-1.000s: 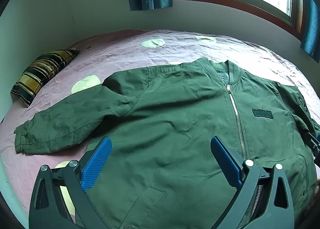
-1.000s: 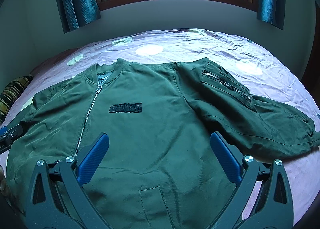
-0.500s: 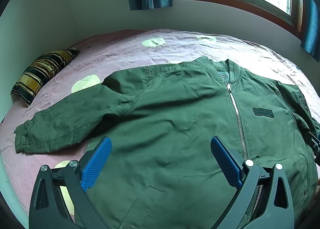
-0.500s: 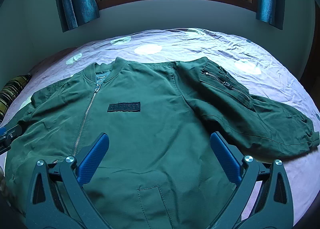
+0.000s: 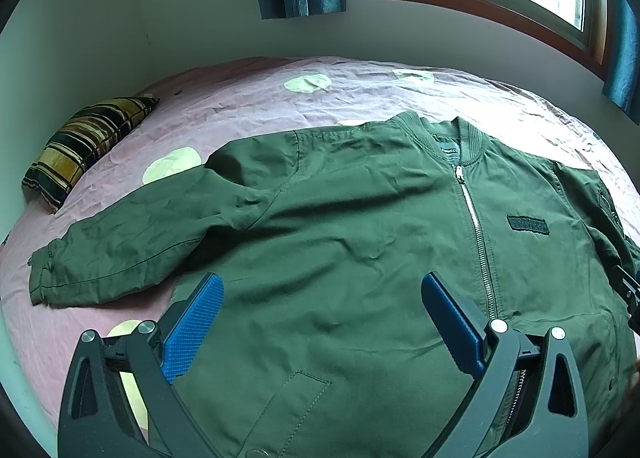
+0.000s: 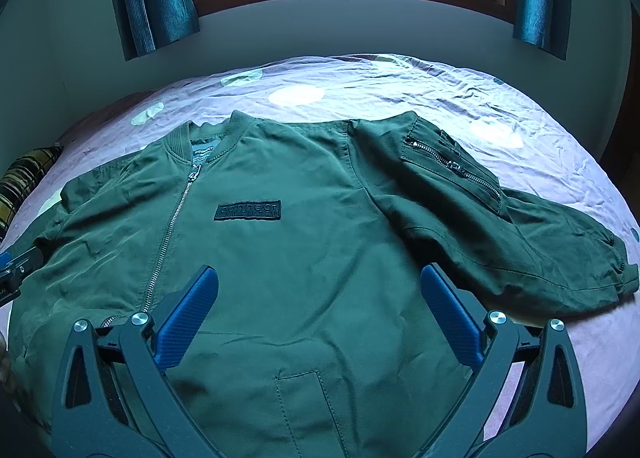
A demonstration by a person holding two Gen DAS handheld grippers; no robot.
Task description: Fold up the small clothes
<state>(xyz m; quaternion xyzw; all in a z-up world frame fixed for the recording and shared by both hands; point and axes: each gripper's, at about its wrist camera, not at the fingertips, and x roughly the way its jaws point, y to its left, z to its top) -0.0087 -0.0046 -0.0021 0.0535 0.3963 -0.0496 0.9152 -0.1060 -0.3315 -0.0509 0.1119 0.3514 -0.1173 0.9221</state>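
Left wrist view: we see our left gripper (image 5: 320, 310), blue-padded jaws spread wide and holding nothing, hovering over the lower front of the dark green zip-up bomber jacket (image 5: 360, 258). The jacket lies flat, front up, zipped, on the pink spotted bedsheet (image 5: 240, 106), collar toward the window-side edge of the bed. One sleeve (image 5: 132, 250) stretches toward the bed's left edge, below the striped yellow-and-black pillow (image 5: 88, 146). Right wrist view: our right gripper (image 6: 320, 298) is likewise agape and empty above the hem region. This view alone shows the other sleeve (image 6: 500, 226) with its zipped pocket, reaching toward the right edge; the pillow-side sleeve is cut off here. Judgement: folding not yet begun; the next move likely calls for each gripper to pinch a sleeve and bring it across the chest.
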